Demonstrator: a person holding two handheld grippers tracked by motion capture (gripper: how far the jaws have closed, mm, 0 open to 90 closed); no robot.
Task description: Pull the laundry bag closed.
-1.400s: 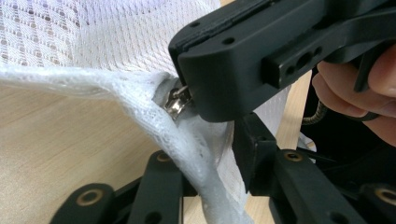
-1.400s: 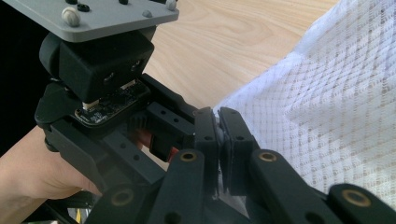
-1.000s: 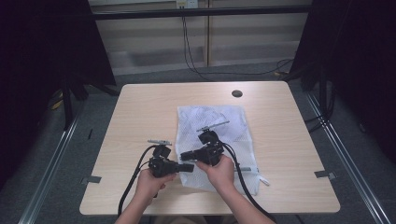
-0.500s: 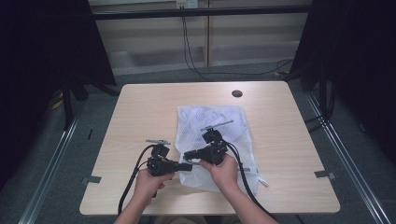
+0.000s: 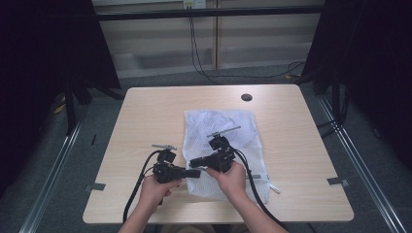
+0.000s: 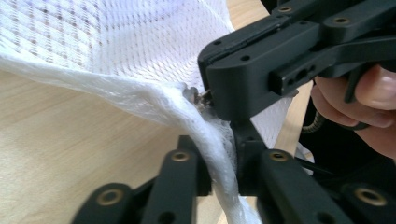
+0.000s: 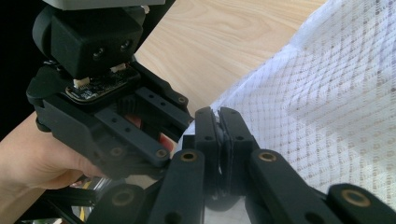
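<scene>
I have my left gripper [image 6: 219, 163] clamped on the bunched edge of the mesh bag [image 5: 221, 131], though its jaws have just been easing apart with the fabric between them, so that the edge stays taut while my right gripper [image 7: 219, 140] pinches the zipper pull [image 6: 198, 97] beside it; I judge this is to work the zipper. The bag lies flat on the table [image 5: 145, 111] in front of me, near corner lifted. Its long axis runs away from me, zipper edge nearest my hands.
</scene>
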